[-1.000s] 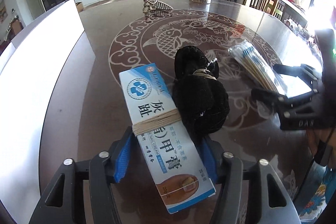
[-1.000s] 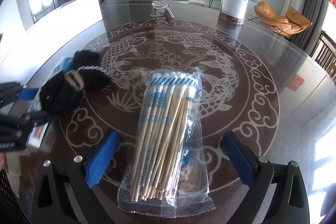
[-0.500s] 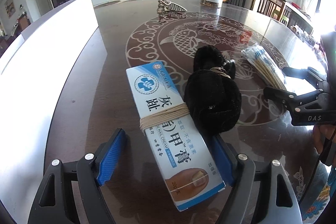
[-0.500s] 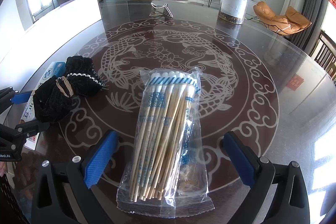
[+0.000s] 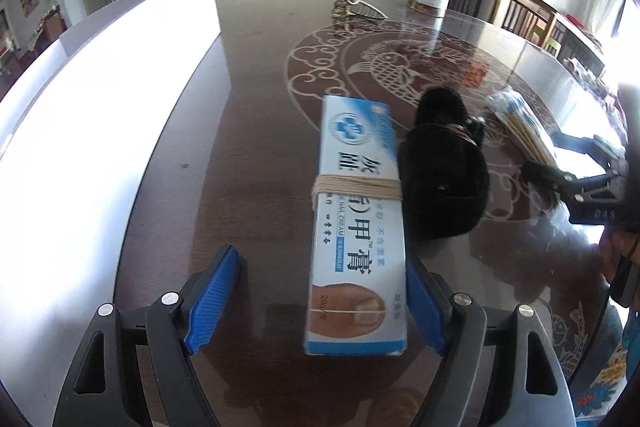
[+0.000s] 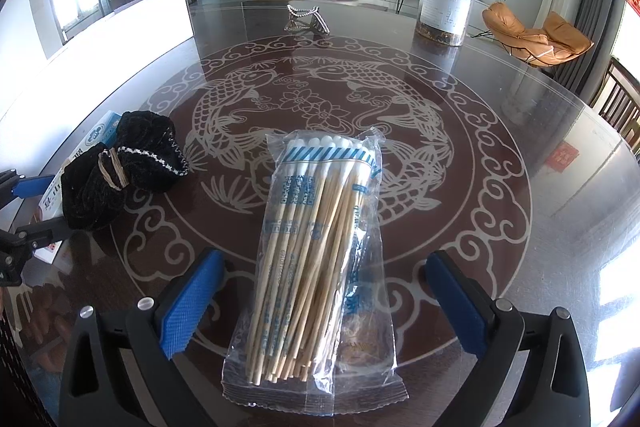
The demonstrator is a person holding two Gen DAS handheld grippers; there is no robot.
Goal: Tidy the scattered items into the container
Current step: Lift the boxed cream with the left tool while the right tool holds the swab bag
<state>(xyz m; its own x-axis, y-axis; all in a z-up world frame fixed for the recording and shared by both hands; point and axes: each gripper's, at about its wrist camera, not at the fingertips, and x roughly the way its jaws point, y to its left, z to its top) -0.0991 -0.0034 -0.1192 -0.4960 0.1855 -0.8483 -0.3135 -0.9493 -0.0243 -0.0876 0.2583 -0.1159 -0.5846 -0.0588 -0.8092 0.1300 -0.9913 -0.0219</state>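
Left wrist view: the left gripper (image 5: 320, 291) stands spread over the dark table (image 5: 248, 131), its jaws having just been opening. The cream box (image 5: 358, 227), bound with a rubber band, lies between them. The right pad sits against the box's edge, while the left pad (image 5: 212, 299) is clear of it, so nothing is pinched. A black fabric bundle (image 5: 444, 179) lies just beside the box on its right, and beyond that the bag of swabs (image 5: 520, 127), with the right gripper near it at the frame's edge. The white wall of a large container (image 5: 100, 107) runs along the table's left side.

Right wrist view: the right gripper (image 6: 324, 303) is spread wide, with the bag of swabs (image 6: 316, 251) lying flat between its pads, touching neither. The fabric bundle (image 6: 120, 167) and box (image 6: 100, 129) sit to the left.

As a judgement, the task looks barely begun: all three items are on the table, none lifted or visibly in the container, so each must yet be gripped and carried across
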